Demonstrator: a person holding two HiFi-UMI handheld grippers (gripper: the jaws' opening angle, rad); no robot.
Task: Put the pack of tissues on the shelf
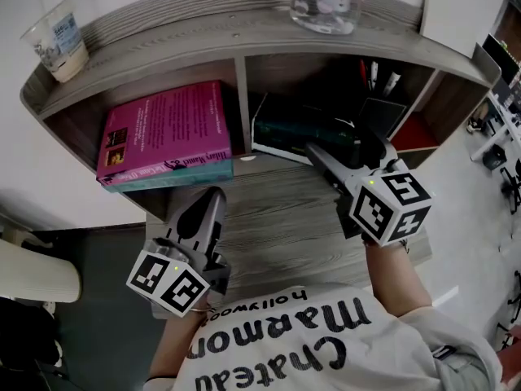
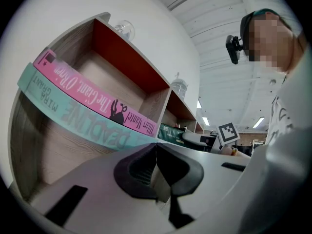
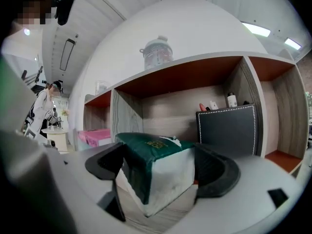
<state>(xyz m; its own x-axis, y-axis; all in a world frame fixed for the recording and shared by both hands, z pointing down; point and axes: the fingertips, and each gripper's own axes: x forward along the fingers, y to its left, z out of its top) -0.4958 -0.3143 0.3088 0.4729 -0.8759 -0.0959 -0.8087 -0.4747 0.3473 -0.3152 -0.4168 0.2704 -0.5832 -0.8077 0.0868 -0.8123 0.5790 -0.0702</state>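
The pack of tissues [image 1: 286, 130] [image 3: 155, 174] has a dark green wrapper with white paper showing at its end. It sits in the mouth of the middle compartment of the wooden shelf [image 1: 242, 84], low over the compartment floor. My right gripper [image 1: 322, 151] [image 3: 163, 165] is shut on it, one jaw pressed against each side. My left gripper [image 1: 213, 199] [image 2: 156, 168] is shut and holds nothing. It hovers over the desk just in front of the left compartment.
A pink book [image 1: 167, 127] lies on a teal book [image 1: 172, 174] in the left compartment. A black pen holder [image 1: 383, 114] [image 3: 228, 129] stands right of the pack. On the shelf top are a plastic cup [image 1: 57, 39] and a glass jar [image 1: 327, 0].
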